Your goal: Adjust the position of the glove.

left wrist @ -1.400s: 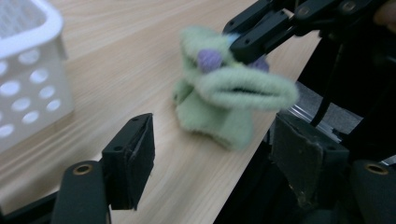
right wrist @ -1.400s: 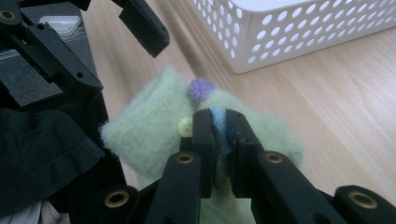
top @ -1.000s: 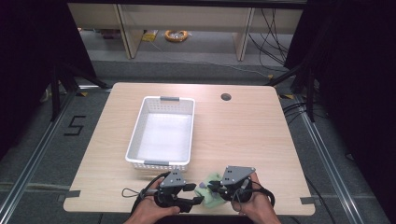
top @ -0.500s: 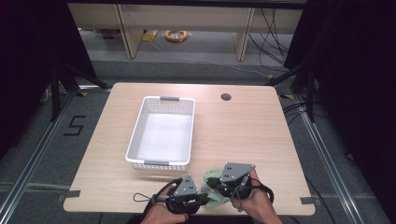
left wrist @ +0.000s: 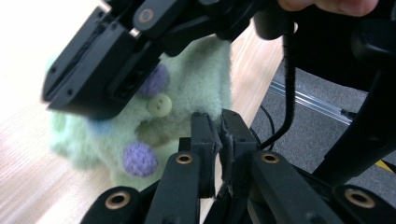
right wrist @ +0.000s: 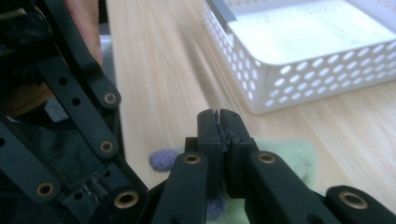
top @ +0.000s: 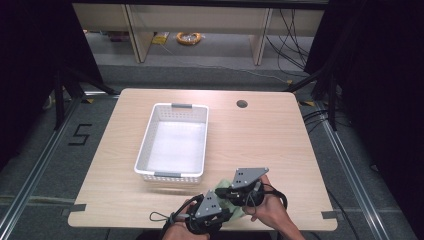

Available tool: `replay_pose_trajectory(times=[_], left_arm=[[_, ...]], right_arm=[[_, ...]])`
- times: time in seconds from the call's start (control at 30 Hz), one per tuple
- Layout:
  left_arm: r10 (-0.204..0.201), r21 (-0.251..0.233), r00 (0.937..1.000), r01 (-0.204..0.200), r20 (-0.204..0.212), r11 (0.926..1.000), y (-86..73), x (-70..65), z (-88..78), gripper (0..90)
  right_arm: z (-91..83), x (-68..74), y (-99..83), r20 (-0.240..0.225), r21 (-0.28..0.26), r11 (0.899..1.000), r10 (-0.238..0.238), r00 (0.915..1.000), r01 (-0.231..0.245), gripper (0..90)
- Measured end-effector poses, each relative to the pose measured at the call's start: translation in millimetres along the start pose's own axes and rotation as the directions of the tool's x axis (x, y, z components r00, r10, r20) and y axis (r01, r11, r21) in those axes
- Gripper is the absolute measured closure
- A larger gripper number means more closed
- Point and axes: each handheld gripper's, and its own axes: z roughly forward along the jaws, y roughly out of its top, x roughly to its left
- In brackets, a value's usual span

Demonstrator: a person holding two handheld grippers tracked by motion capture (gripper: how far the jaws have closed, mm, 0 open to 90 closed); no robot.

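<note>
**Green felt piece pinched from both sides at table's near edge**

Wooden table (top: 280,150) is seen under dim surroundings, w/ a white perforated basket (top: 172,142) set left of centre, apparently empty. A green felt piece (top: 227,192) w/ purple pompoms lies at the near edge, just short of the basket, between both grippers. The left gripper (top: 227,216) and right gripper (top: 224,192) are both held low over it, jaws pressed together; the left's jaws have just been closing. A fold of felt is pinched by each, it seems — probably so the piece can be lifted or spread from two sides.

High view: layout is given, but the felt is mostly hidden under the hands. Left gripper view: felt (left wrist: 196,88) is shown close up w/ a pale button (left wrist: 159,103) and pompoms (left wrist: 139,158), and the other gripper's black body above it. Right gripper view: shut jaws are seen over the felt (right wrist: 289,154), w/ the basket wall (right wrist: 317,79) close behind.
</note>
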Motion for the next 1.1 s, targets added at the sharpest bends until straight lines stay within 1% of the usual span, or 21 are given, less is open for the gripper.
replay_pose_trajectory(times=[0.03,0.07,0.1,0.23,0.27,0.3,0.4,0.47,0.5,0.57,0.6,0.63,0.67,0.73,0.8,0.83,0.9,0.93,1.0,1.03,1.1], left_arm=[[0.029,0.007,0.9994,-0.029,0.020,0.9995,-0.4,0.7,0.7,83.7],[0.029,0.007,0.9994,-0.029,0.020,0.9995,-0.4,0.7,0.7,83.3],[-0.021,0.014,0.9996,0.021,0.021,0.9997,-3.3,-1.2,5.4,82.4],[-0.019,0.059,0.9994,0.017,0.029,0.9981,-8.5,1.8,16.7,80.1],[-0.041,0.065,0.9983,0.038,0.042,0.9971,-10.5,0.8,20.6,80.1],[-0.020,0.082,0.9992,0.017,0.036,0.9965,-10.9,2.0,22.8,79.1],[-0.036,0.079,0.9984,0.032,0.044,0.9963,-11.6,1.0,29.7,74.9],[-0.021,0.078,0.9980,0.016,0.059,0.9968,-10.8,1.3,31.2,71.0],[-0.061,0.074,0.9957,0.056,0.069,0.9957,-11.3,0.0,32.0,67.6],[-0.062,0.077,0.9953,0.056,0.074,0.9954,-11.2,2.0,30.5,65.8],[-0.062,0.072,0.9961,0.057,0.064,0.9957,-10.9,2.4,29.2,61.7],[-0.070,0.068,0.9945,0.064,0.078,0.9956,-10.9,3.2,27.4,59.9],[-0.061,0.058,0.9965,0.058,0.057,0.9966,-10.0,6.3,19.8,58.0],[-0.051,0.058,0.9977,0.049,0.044,0.9971,-8.2,10.2,11.3,55.2],[-0.085,0.020,0.9958,0.084,0.034,0.9963,-6.3,15.1,1.8,52.9],[-0.085,0.020,0.9958,0.084,0.034,0.9963,-6.3,15.1,1.8,52.3],[-0.085,0.001,0.9964,0.085,0.004,0.9964,-4.4,24.4,-4.7,52.2],[-0.069,-0.004,0.9976,0.069,0.002,0.9976,-3.6,28.9,-5.6,51.9],[-0.103,-0.007,0.9940,0.103,-0.036,0.9947,-2.5,37.9,-4.8,51.3],[-0.096,-0.003,0.9945,0.096,-0.041,0.9953,-2.1,40.2,-4.4,51.2],[-0.106,-0.007,0.9932,0.106,-0.047,0.9943,-1.7,42.4,-2.9,51.1]], right_arm=[[0.0,0.7,0.0,-0.008,-0.009,1.000,-0.012,0.9999,0.012,88.3],[0.8,0.0,-0.8,-0.010,-0.008,1.000,-0.025,0.9997,0.024,88.3],[2.1,-1.1,-3.6,-0.014,0.004,1.000,-0.017,0.9998,0.017,88.3],[5.8,-8.1,-15.7,-0.001,0.038,0.999,0.009,1.0000,-0.009,88.2],[6.4,-10.0,-20.2,-0.003,0.049,0.999,0.020,0.9998,-0.020,88.2],[6.4,-11.4,-24.1,0.000,0.053,0.998,0.031,0.9995,-0.031,88.2],[3.7,-13.8,-31.2,0.010,0.061,0.997,0.037,0.9993,-0.037,87.9],[3.0,-14.2,-33.0,0.011,0.064,0.997,0.039,0.9992,-0.039,87.6],[2.7,-13.9,-34.6,0.018,0.077,0.996,0.034,0.9992,-0.036,87.0],[3.1,-13.4,-35.3,0.024,0.078,0.996,0.034,0.9991,-0.036,86.6],[3.2,-12.8,-37.4,0.024,0.078,0.996,0.034,0.9991,-0.036,84.6],[2.1,-12.7,-38.3,0.028,0.081,0.996,0.032,0.9991,-0.034,83.2],[1.5,-12.3,-39.2,0.035,0.078,0.996,0.035,0.9988,-0.038,82.2],[-1.2,-11.8,-42.5,0.050,0.073,0.997,0.026,0.9984,-0.029,79.5],[-4.6,-8.7,-46.2,0.051,0.078,0.995,0.064,0.9966,-0.068,76.9],[-4.6,-8.7,-46.2,0.051,0.078,0.995,0.064,0.9966,-0.068,76.9],[-7.6,-7.8,-49.3,0.073,0.072,0.994,0.083,0.9939,-0.088,73.1],[-9.6,-7.4,-50.6,0.078,0.065,0.994,0.084,0.9934,-0.089,70.2],[-15.7,-4.3,-51.5,0.106,0.058,0.992,0.108,0.9885,-0.114,62.8],[-19.2,-1.6,-51.7,0.125,0.058,0.990,0.119,0.9850,-0.127,61.2],[-20.7,0.3,-52.0,0.133,0.050,0.991,0.120,0.9839,-0.127,60.6]])
